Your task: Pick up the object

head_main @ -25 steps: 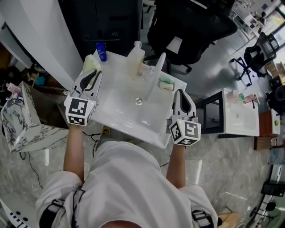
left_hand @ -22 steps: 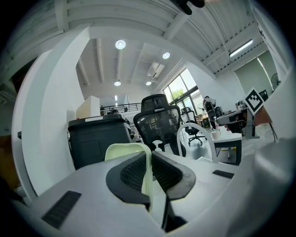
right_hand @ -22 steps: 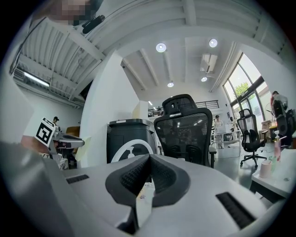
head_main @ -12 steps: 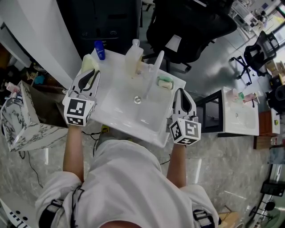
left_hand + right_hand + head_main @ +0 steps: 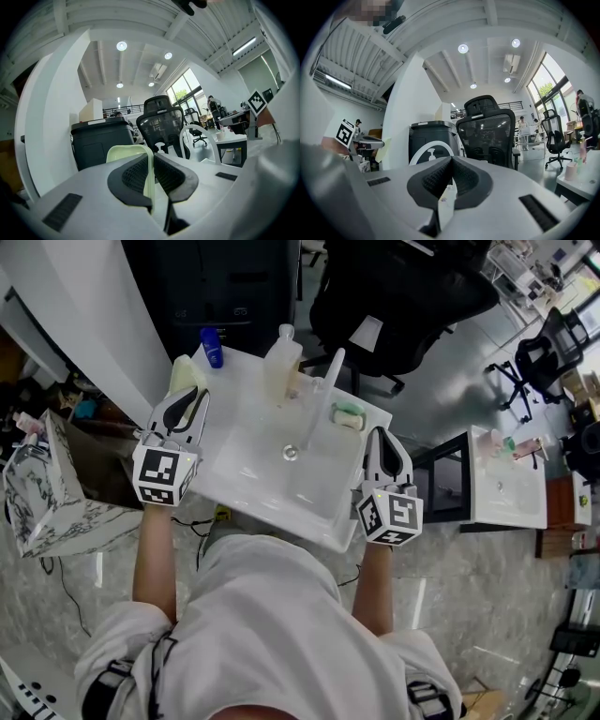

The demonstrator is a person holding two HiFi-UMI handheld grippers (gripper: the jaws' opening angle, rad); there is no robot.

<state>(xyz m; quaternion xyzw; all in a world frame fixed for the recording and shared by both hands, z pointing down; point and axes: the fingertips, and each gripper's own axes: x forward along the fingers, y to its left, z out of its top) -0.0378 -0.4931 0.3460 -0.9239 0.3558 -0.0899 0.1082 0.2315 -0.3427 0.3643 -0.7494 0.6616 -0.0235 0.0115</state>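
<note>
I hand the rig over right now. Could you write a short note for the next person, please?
Left hand-held gripper: shut on a thin pale green piece at the white basin's left side.
Right hand-held gripper: shut on a thin white rim, seemingly the basin's right edge.
Basin: between both grippers, faucet on it.
Done: both grips set.
Left: lift it, probably level; whether it is already raised, I cannot tell.

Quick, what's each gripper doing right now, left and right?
Left gripper: shut on a thin pale-green flat piece.
Right gripper: shut on the white washbasin's rim.
</note>
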